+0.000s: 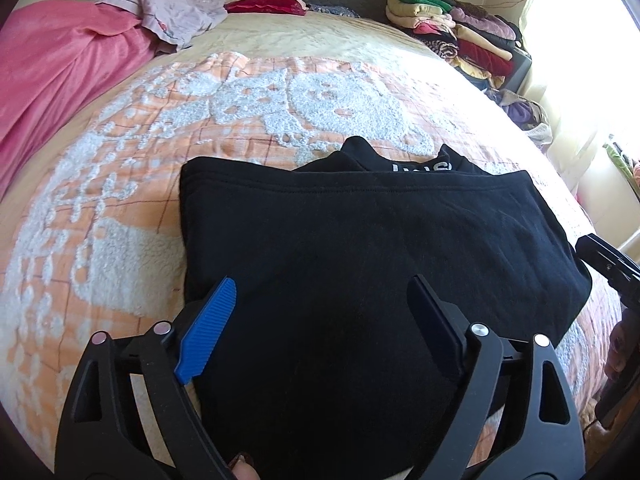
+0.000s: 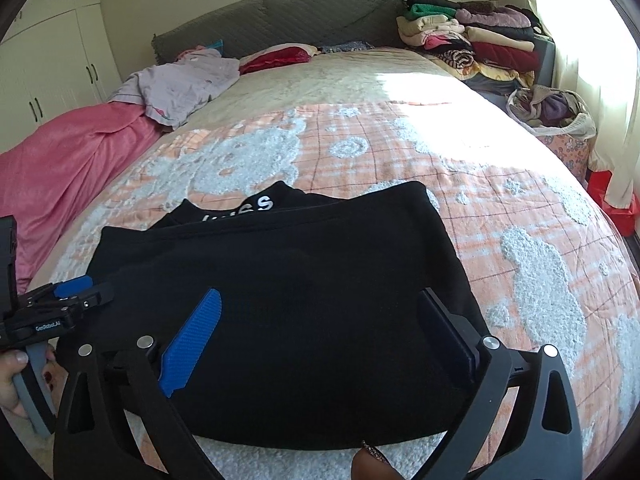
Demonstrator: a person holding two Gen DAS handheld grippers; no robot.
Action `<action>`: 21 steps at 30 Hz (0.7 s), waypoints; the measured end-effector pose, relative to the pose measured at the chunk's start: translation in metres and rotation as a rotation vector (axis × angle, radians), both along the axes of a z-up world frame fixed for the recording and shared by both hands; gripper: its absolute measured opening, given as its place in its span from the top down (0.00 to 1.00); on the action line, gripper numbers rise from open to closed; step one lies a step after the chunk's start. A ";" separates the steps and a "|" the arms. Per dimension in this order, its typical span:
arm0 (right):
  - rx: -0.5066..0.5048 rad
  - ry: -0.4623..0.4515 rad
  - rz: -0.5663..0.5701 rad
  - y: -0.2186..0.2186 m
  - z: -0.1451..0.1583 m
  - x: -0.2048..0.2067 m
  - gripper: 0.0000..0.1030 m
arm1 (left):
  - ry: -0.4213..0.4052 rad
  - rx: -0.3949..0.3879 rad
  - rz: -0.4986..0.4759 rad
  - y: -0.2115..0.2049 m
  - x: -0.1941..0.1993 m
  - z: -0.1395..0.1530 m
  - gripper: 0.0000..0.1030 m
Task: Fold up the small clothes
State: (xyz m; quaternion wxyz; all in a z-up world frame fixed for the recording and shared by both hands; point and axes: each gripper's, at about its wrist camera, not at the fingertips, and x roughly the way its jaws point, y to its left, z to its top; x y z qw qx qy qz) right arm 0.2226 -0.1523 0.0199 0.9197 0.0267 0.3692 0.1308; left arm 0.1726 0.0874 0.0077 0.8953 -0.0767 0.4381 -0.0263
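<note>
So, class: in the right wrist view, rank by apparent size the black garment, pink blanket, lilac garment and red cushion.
1. Black garment, though it lies nearest the camera.
2. Pink blanket.
3. Lilac garment.
4. Red cushion, farthest away.

One folded black fabric garment with white lettering lies on one bed covered by an orange-and-white checked fleece blanket. Two black two-finger grippers are in view, the left gripper and the right gripper, each with one blue ribbed finger and one black finger. One pink blanket lies at the bed's left side, with one crumpled pale lilac garment and one red cushion. One stack of many folded clothes sits at the far right corner; its pieces cannot be counted. One white bag of clothes stands beside the bed.
</note>
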 end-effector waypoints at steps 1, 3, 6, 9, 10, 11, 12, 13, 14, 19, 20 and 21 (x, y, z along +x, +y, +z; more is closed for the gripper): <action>0.001 -0.008 0.014 0.003 0.003 -0.005 0.05 | -0.004 0.003 0.003 0.002 -0.004 0.001 0.17; -0.004 -0.024 0.043 0.011 0.006 -0.013 0.05 | -0.012 0.012 0.012 0.006 -0.010 0.004 0.12; -0.019 -0.049 0.091 0.024 0.012 -0.027 0.05 | -0.022 0.020 0.031 0.015 -0.019 0.008 0.10; -0.030 -0.070 0.135 0.040 0.016 -0.038 0.05 | -0.032 0.033 0.052 0.024 -0.025 0.014 0.09; -0.031 -0.076 0.150 0.045 0.018 -0.042 0.05 | -0.034 0.037 0.060 0.028 -0.027 0.015 0.09; -0.032 -0.081 0.162 0.050 0.019 -0.045 0.05 | -0.036 0.040 0.066 0.031 -0.029 0.017 0.09; -0.034 -0.084 0.180 0.055 0.020 -0.048 0.05 | -0.037 0.043 0.074 0.035 -0.030 0.018 0.09; -0.034 -0.087 0.195 0.060 0.020 -0.052 0.05 | -0.038 0.044 0.079 0.037 -0.031 0.019 0.09; -0.036 -0.090 0.204 0.064 0.021 -0.055 0.05 | -0.039 0.044 0.085 0.041 -0.032 0.020 0.09; -0.058 -0.101 0.272 0.091 0.020 -0.068 0.05 | -0.043 0.048 0.110 0.056 -0.036 0.023 0.09; -0.065 -0.100 0.285 0.096 0.019 -0.070 0.05 | -0.042 0.047 0.116 0.059 -0.036 0.023 0.09; -0.075 -0.105 0.300 0.102 0.017 -0.072 0.05 | -0.040 0.047 0.123 0.062 -0.036 0.022 0.09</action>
